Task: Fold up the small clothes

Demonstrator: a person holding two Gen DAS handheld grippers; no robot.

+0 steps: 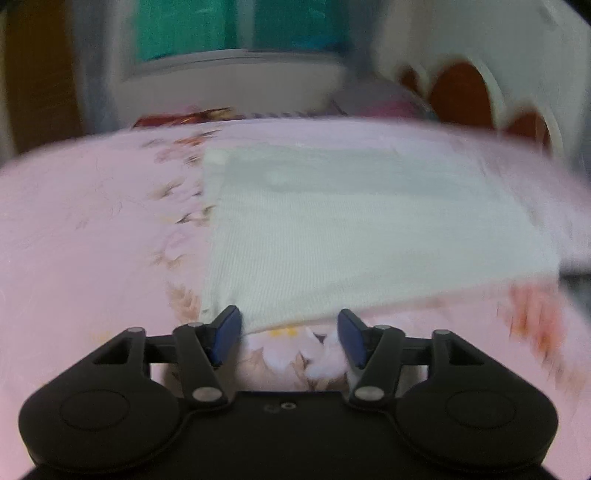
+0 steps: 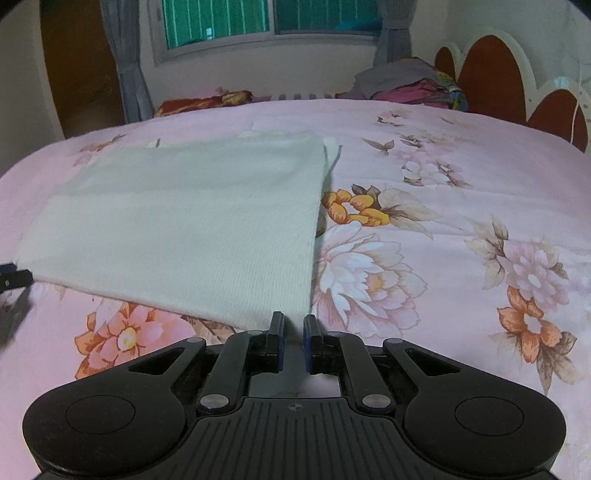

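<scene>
Left wrist view: blurry. My left gripper [image 1: 290, 334] has its fingers [image 1: 226, 334] spread wide, nothing pinched. The near edge of the white folded garment [image 1: 354, 229] lies just ahead of and between them, not pressed by either pad. Garment is flat on the bed [image 1: 74, 229], pink floral sheet. Beyond the garment: green-lit window [image 1: 236, 29], grey curtain [image 1: 92, 62] to its left, white-and-red scalloped headboard [image 1: 480, 88] to the garment's far right.

Right wrist view: sharp. My right gripper [image 2: 294, 345] has its fingers [image 2: 276, 341] almost together, clamped on the garment's [image 2: 184, 221] near right corner; cloth runs down between the pads. The garment spreads left and away from that corner, ribbed knit, folded edge on its right side. Bed [image 2: 461, 177] sheet right of the garment shows big orange, white and pink flowers. Behind the garment: barred window [image 2: 258, 18], curtains [image 2: 129, 74] either side, pile of clothes [image 2: 410, 83] at the headboard [image 2: 491, 70]. Dark part at the garment's left corner, likely my other gripper, cannot tell.
</scene>
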